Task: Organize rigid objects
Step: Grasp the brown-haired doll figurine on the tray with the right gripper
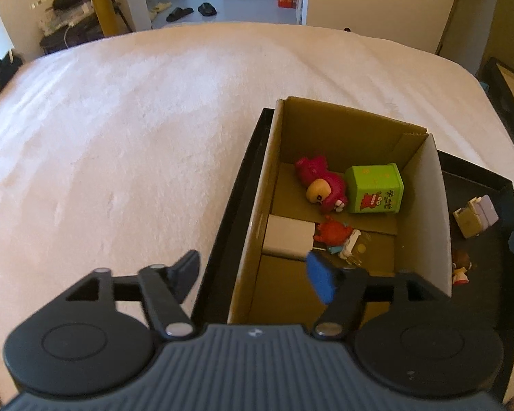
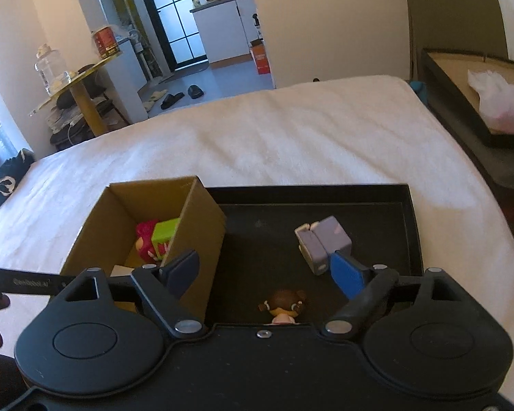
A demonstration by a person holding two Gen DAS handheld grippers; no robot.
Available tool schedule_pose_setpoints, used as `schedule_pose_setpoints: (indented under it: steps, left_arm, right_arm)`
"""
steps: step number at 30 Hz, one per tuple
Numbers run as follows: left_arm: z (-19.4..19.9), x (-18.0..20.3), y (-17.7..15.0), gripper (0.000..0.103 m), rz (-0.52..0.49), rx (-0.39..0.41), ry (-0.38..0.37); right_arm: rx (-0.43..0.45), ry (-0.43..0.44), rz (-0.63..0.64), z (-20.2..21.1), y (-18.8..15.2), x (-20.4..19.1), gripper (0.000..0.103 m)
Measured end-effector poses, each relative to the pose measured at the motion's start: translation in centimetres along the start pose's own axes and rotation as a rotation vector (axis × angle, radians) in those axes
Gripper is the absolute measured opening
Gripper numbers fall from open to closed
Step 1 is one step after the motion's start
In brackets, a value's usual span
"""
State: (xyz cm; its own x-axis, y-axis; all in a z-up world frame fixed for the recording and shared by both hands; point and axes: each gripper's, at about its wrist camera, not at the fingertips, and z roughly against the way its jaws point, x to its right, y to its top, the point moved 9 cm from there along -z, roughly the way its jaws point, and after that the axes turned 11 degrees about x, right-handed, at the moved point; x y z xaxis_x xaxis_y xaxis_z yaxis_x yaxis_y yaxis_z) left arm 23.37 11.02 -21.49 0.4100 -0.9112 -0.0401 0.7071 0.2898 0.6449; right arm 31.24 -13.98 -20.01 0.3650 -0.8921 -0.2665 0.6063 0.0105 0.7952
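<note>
A big bed with a white cover (image 1: 154,120) fills most of the room. On it sits a black tray (image 2: 407,226), and a brown cardboard box (image 1: 325,130) stands on the left part of the tray.

The left gripper (image 1: 253,274) hangs over the near end of the box. Its two fingers are spread wide and hold nothing. One finger is outside the box's left wall, and the blue finger is over the inside.

Inside the box, a pink doll (image 1: 322,185) lies on its side. A green block (image 1: 375,188) is touching it at 3 o'clock. Nearer, at about 6 o'clock from the doll, is a small red toy (image 1: 332,231). A white block (image 1: 288,239) sits just beside the red toy, at its 9 o'clock, against the left wall.

The right gripper (image 2: 267,270) is over the open part of the tray. Its fingers are spread wide too, with nothing between them. A little purple sofa toy (image 2: 322,239) lies on the tray, and the blue finger is right by its near corner; I cannot tell if they touch. A small girl doll with brown hair (image 2: 284,303) stands at 6 o'clock from the sofa, close to the gripper's body.
</note>
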Motion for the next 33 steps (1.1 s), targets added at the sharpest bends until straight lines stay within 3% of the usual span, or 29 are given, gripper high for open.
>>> schedule_pose_setpoints:
  steps: [8, 16, 22, 25, 26, 27, 29, 33]
  left_arm:
    - [-0.2, 0.6, 0.3, 0.082, -0.054, -0.005, 0.057]
    - [-0.7, 1.4, 0.6, 0.084, -0.084, -0.023, 0.08]
    - [-1.4, 3.0, 0.2, 0.084, -0.117, -0.053, 0.072]
    - [-1.4, 3.2, 0.1, 0.084, -0.126, -0.056, 0.079]
    - [-1.4, 3.3, 0.0, 0.084, -0.13, -0.058, 0.079]
    - [-1.5, 3.4, 0.1, 0.084, -0.137, -0.061, 0.081]
    - [-1.5, 3.3, 0.1, 0.084, -0.141, -0.061, 0.09]
    - [-1.6, 2.9, -0.1, 0.084, -0.131, -0.064, 0.099]
  right_arm:
    - [-0.035, -0.009, 0.045, -1.8, -2.0, 0.6, 0.085]
    - [-0.106, -0.015, 0.014, -3.7, -4.2, 1.8, 0.084]
    - [-0.166, -0.013, -0.014, -5.0, -5.6, 2.7, 0.076]
    - [-0.189, -0.012, -0.024, -5.5, -5.9, 3.0, 0.066]
    - [-0.199, 0.003, -0.028, -5.6, -6.0, 3.0, 0.058]
    - [-0.211, 0.024, -0.038, -5.6, -6.2, 2.8, 0.038]
    - [-0.234, 0.045, -0.045, -5.6, -6.4, 2.6, 0.027]
    - [-0.237, 0.055, -0.063, -4.7, -6.2, 2.8, 0.026]
